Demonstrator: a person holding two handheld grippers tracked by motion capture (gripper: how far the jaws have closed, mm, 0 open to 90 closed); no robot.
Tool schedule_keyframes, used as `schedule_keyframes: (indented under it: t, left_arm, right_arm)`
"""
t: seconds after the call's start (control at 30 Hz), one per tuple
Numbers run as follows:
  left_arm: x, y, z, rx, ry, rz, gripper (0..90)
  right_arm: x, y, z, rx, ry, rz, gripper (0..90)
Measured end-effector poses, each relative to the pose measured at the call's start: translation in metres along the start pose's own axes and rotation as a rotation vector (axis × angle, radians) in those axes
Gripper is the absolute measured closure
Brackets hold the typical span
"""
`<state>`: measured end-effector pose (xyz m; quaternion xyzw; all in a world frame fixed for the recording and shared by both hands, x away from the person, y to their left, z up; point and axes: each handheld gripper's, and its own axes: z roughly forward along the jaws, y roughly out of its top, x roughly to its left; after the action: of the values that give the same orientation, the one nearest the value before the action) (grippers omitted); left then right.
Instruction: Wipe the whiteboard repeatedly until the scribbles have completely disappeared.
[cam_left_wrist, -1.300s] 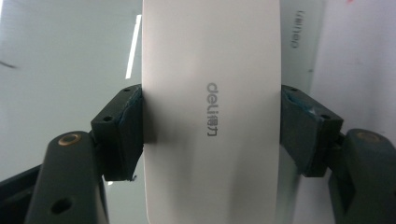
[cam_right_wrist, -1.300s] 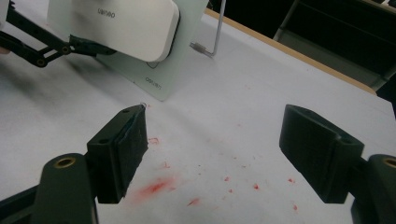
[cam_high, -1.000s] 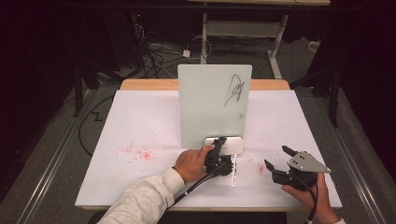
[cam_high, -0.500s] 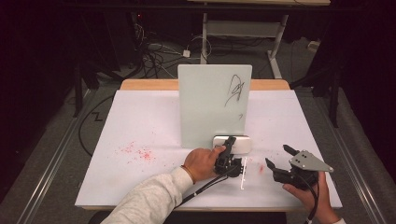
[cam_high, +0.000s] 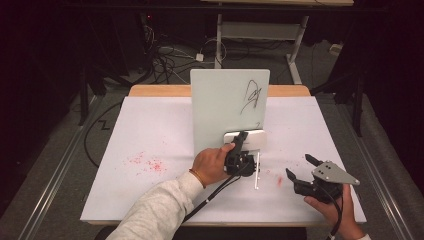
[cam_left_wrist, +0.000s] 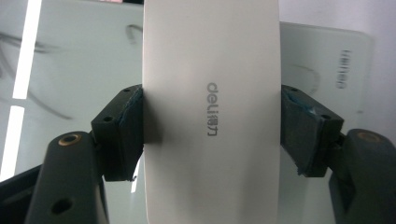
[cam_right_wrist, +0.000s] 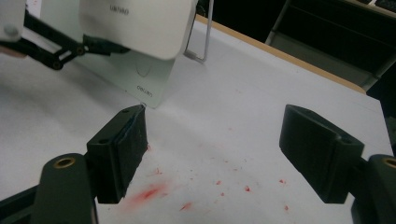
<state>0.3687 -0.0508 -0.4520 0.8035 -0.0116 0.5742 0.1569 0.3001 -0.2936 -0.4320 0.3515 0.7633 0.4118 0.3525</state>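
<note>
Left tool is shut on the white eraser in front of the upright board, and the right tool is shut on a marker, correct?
Not quite. The left tool grips the white eraser at the board, but the right tool is open and empty, as the right gripper view shows.

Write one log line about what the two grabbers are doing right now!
left gripper: shut on white eraser, at whiteboard | right gripper: open, empty, over table
</note>
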Motion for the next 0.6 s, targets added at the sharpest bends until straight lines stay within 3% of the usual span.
schedule_keyframes:
  t: [0.37,0.5,0.6]
  left_arm:
    - [0.046,0.002,0.001,0.002,0.029,-0.119,29.2]
    - [0.042,0.002,0.001,0.006,0.030,-0.127,29.3]
    - [0.029,0.000,0.000,0.001,0.023,-0.106,29.3]
  right_arm:
    - [-0.002,0.000,-0.001,-0.006,0.000,0.011,23.7]
    - [-0.001,0.000,-0.001,-0.005,0.006,0.009,23.7]
    - [0.000,0.000,-0.001,0.000,0.009,0.006,23.7]
